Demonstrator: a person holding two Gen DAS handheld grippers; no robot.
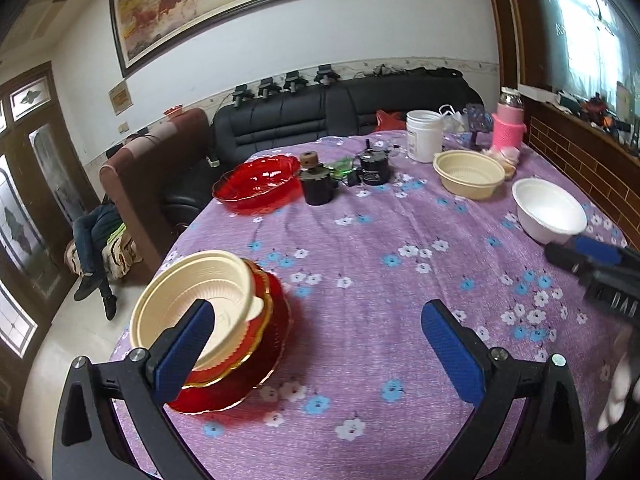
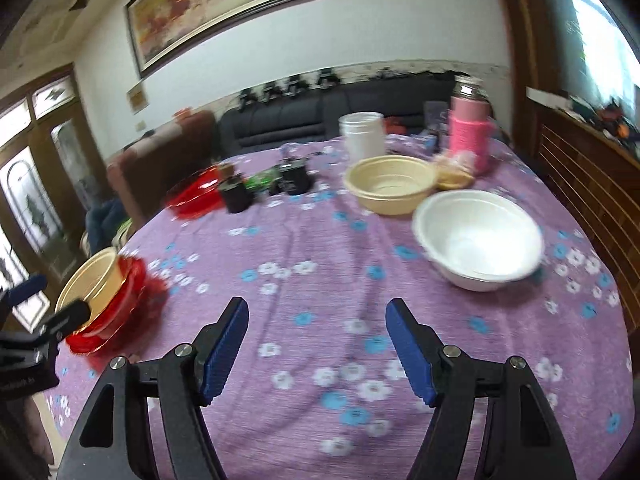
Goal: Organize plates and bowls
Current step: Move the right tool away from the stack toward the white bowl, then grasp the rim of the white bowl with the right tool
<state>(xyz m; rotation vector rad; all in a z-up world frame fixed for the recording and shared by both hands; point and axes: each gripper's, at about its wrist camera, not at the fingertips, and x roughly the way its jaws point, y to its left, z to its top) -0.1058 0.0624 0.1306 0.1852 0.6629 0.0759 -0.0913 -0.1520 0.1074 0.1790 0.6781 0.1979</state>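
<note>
Beyond right gripper point(image 2: 316, 344), up-right: white bowl point(image 2: 478, 236) on purple tabletop point(image 2: 320, 248), beige bowl point(image 2: 390, 188) just behind. Right fingers wide, empty; nearer than left gripper point(image 1: 320, 354), also wide, beside red-and-cream stack point(image 1: 224, 320).

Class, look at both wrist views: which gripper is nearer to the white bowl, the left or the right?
Right. The right gripper hangs open just short of the white bowl. The left gripper is across the table beside the red and cream stack.
</note>
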